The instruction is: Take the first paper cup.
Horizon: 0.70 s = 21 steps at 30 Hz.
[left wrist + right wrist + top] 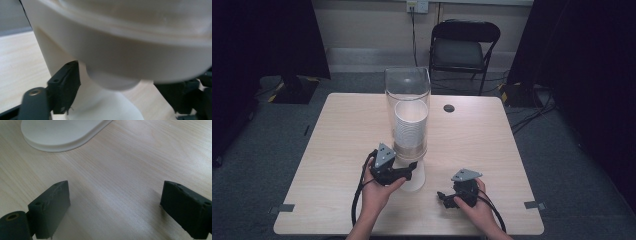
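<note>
A cup dispenser stands mid-table: a clear tube (407,85) holding a stack of white paper cups (410,127) on a white base (417,181). My left gripper (412,167) reaches under the tube from the left. In the left gripper view its jaws stand either side of the lowest cup's bottom (112,81), which pokes out below the white collar (140,55). The left gripper (125,83) has one jaw at the cup's side, while a gap shows before the other. My right gripper (441,196) rests low over the table, open (115,192) with bare wood between its jaws, the dispenser base (60,132) ahead.
The light wooden table (347,130) has a round cable hole (449,108) behind the dispenser. A black folding chair (464,47) stands beyond the far edge. Dark curtains hang on both sides.
</note>
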Motion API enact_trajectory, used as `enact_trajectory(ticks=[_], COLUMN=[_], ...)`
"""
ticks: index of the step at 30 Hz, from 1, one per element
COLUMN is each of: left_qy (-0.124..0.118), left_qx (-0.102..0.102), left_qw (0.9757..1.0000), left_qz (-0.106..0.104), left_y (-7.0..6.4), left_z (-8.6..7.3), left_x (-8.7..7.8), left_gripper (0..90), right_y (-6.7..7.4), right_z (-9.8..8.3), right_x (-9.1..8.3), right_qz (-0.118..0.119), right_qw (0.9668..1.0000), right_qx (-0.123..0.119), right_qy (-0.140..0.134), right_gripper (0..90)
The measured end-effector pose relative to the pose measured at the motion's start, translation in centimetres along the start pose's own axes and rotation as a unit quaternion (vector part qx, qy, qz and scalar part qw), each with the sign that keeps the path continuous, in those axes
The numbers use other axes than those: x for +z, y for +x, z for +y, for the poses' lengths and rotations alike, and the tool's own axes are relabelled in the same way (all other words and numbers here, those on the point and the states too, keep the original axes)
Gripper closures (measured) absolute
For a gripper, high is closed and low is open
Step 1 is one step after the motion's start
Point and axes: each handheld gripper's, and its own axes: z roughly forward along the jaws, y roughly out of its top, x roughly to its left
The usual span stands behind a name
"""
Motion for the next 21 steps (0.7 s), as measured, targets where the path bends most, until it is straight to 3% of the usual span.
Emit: enact_trajectory(ticks=[6,7,14,17,20,21], left_qy=[-0.009,-0.013,-0.027,-0.041,-0.037,-0.035], left_qx=[0.019,0.026,0.052,0.047,0.056,0.048], left_qw=[0.9998,0.9995,0.9982,0.998,0.9976,0.9981], left_qz=[0.005,0.013,0.014,0.012,0.018,0.016], left_y=[-0.1,-0.2,-0.3,-0.3,-0.5,-0.6], left_z=[0.1,0.1,-0.4,-0.7,-0.8,-0.9], left_x=[0.8,1.0,1.2,1.3,1.2,1.3], left_gripper=[33.2,33.5,35.9,36.2,36.4,36.5], right_y=[0.0,0.0,0.0,0.0,0.0,0.0], right_z=[0.0,0.0,0.0,0.0,0.0,0.0], right_x=[0.0,0.0,0.0,0.0,0.0,0.0], right_qz=[0.0,0.0,0.0,0.0,0.0,0.0], right_qw=[1.0,1.0,1.0,1.0,1.0,1.0], right_qx=[0.0,0.0,0.0,0.0,0.0,0.0], right_qy=[0.0,0.0,0.0,0.0,0.0,0.0], right_gripper=[8.0,8.1,8.0,8.1,8.0,8.0])
